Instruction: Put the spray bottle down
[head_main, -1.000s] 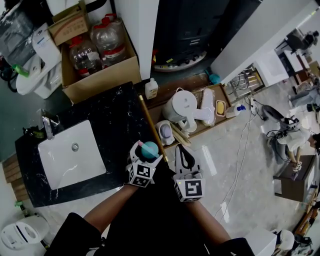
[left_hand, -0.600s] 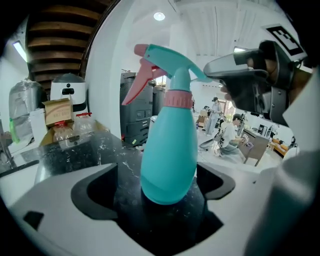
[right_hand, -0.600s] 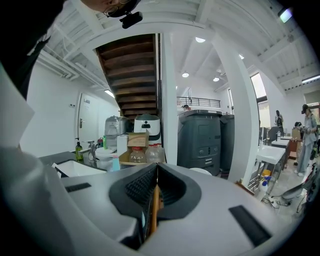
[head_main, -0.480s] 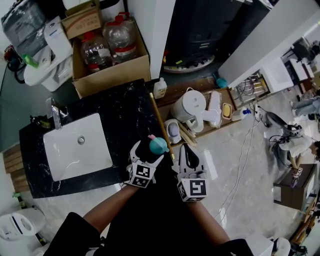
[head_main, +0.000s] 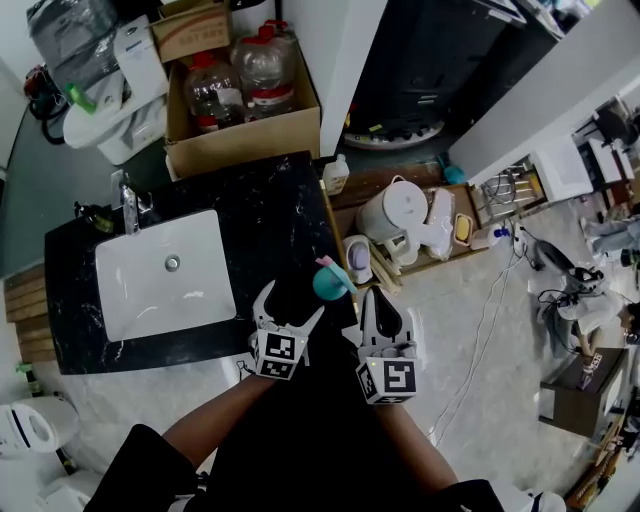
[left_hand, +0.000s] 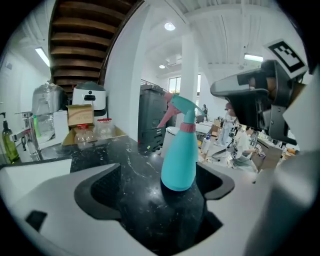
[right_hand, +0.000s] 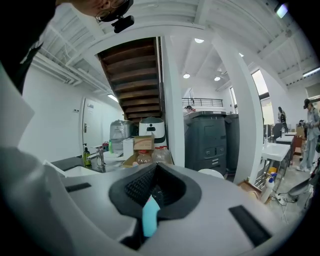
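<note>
1. The teal spray bottle (head_main: 328, 281) is shown upright on the black marble counter (head_main: 262, 215), close to the counter's right edge and well apart from the white sink basin (head_main: 165, 275); its pink trigger (left_hand: 166, 113) is turned toward the sink side.
2. The left gripper (head_main: 292, 302) is held with its jaws spread wide; in the left gripper view the bottle's base is seen between the jaw tips, just beside the right-hand one; whether plastic and pad touch cannot be told; no grip is applied, so the putting-down is judged to be essentially done.
3. The right gripper (head_main: 379, 296) is held beside the bottle with its jaws brought together on nothing; a thin teal strip is seen through the slit between them in the right gripper view, and what it belongs to cannot be made out.
4. Handling, as judged: the bottle is taken to be stiff moulded plastic, light and not fragile; its fill cannot be read through the opaque wall; the smooth flared body is expected to slip under weak pressure.
5. Hold, as judged: the lower body is preferred, or the narrowing under the pink collar (left_hand: 188, 127); the trigger is best avoided; a sideways knock is to be guarded against, given the nearby edge.
</note>
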